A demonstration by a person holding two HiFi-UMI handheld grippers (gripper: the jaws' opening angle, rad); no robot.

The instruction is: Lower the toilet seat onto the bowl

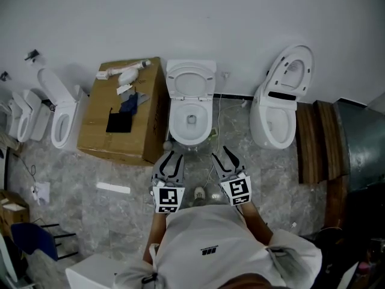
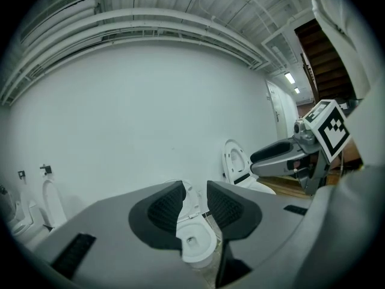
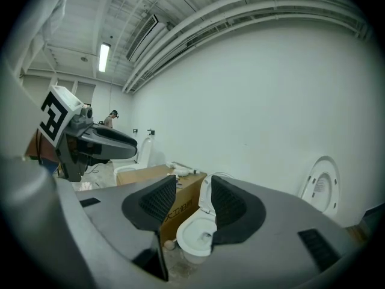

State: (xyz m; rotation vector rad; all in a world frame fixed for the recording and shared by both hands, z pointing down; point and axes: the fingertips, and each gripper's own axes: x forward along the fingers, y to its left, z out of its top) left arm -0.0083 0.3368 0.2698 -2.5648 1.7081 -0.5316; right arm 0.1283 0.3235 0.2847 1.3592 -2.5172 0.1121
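The white toilet (image 1: 190, 122) stands against the wall, its seat (image 1: 190, 80) raised upright behind the bowl. Both grippers hover side by side in front of the bowl, apart from it. My left gripper (image 1: 171, 156) has its jaws drawn close with nothing between them; past them shows the bowl (image 2: 192, 244). My right gripper (image 1: 222, 154) holds its jaws a little apart, empty, framing the bowl (image 3: 194, 235) and raised seat (image 3: 204, 198). Each gripper also appears in the other's view: the right gripper (image 2: 257, 157), the left gripper (image 3: 129, 143).
A cardboard box (image 1: 120, 131) with small items on top sits tight against the toilet's left side. Another toilet (image 1: 278, 110) with raised lid stands to the right, beside wooden boards (image 1: 313, 140). More toilets (image 1: 60, 110) line the left wall. A cable trails over the floor.
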